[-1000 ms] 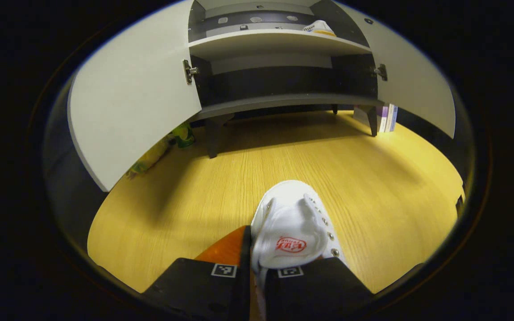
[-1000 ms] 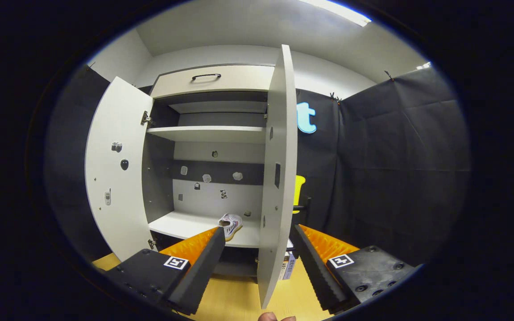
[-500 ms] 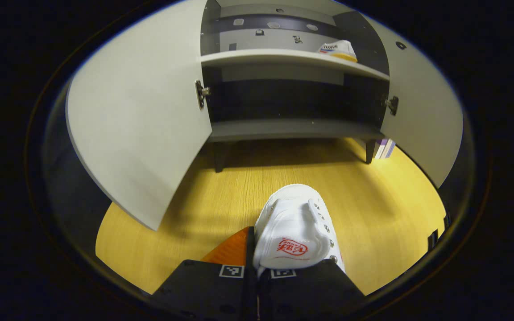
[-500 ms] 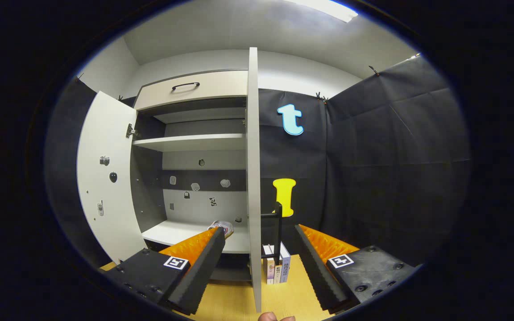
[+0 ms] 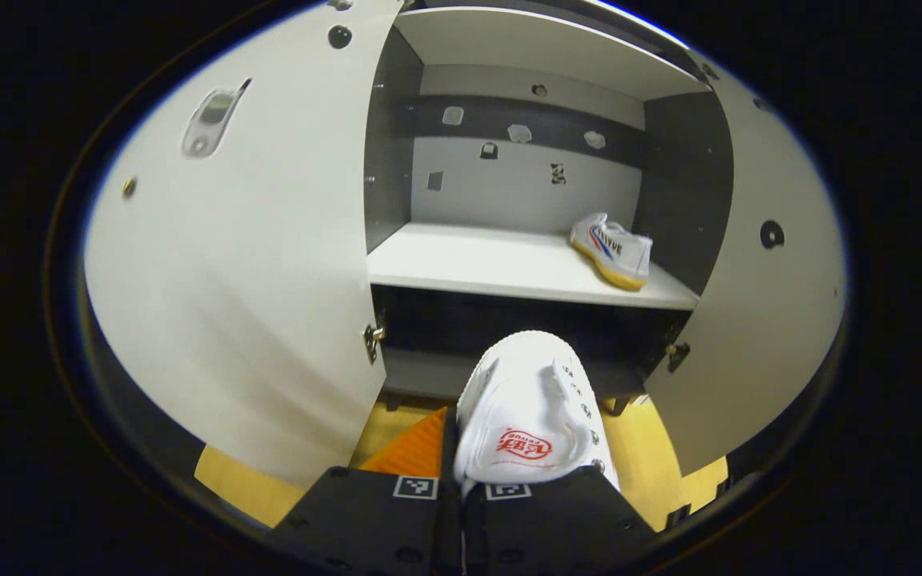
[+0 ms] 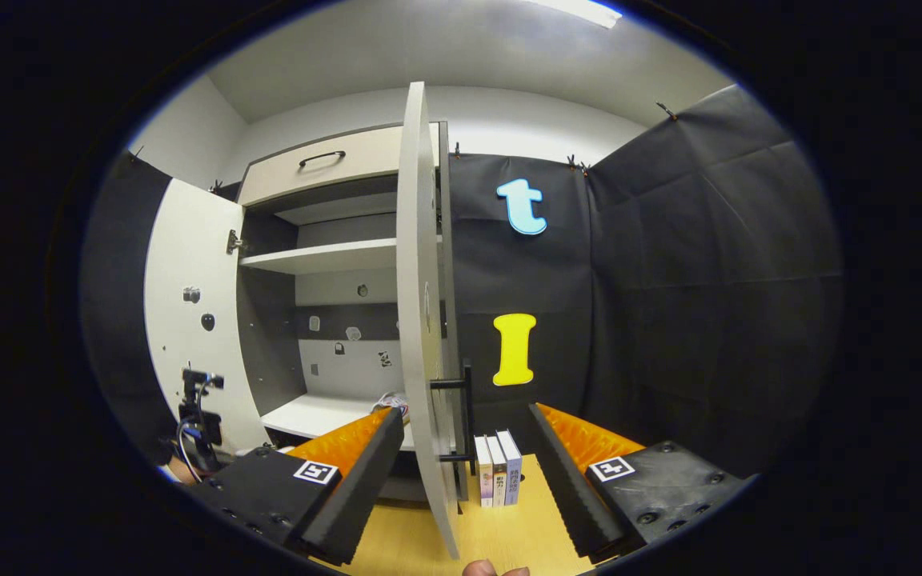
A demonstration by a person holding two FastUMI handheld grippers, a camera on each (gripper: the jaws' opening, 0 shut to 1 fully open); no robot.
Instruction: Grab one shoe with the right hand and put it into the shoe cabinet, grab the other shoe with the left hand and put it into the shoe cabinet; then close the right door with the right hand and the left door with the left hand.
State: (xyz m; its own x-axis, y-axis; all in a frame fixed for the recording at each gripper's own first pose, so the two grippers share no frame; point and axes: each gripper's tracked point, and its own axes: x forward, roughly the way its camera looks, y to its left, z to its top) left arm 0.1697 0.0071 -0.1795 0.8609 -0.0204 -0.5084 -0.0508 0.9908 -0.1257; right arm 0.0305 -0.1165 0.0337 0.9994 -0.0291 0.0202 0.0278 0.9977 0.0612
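My left gripper (image 5: 454, 460) is shut on a white shoe (image 5: 527, 404) with a red logo on the tongue, its toe pointing at the open shoe cabinet. The held shoe hangs just in front of and slightly below the white shelf (image 5: 501, 268). On the shelf's right end sits the other white shoe (image 5: 613, 250). In the right gripper view my right gripper (image 6: 465, 416) stands open and holds nothing, just before the edge of the open right door (image 6: 422, 320) and its black handle (image 6: 467, 420). The shelved shoe (image 6: 394, 400) peeks out behind that door.
The left door (image 5: 245, 264) and the right door (image 5: 757, 320) stand wide open on either side of the held shoe. Books (image 6: 497, 476) stand on the wooden floor (image 6: 501, 536) beside the cabinet. A drawer (image 6: 325, 164) tops the cabinet. The other gripper (image 6: 197, 408) shows far left.
My left gripper has risen from near the floor toward the shelf, carrying the shoe closer to the cabinet. My right gripper has shifted right, so the right door's outer face and handle now show.
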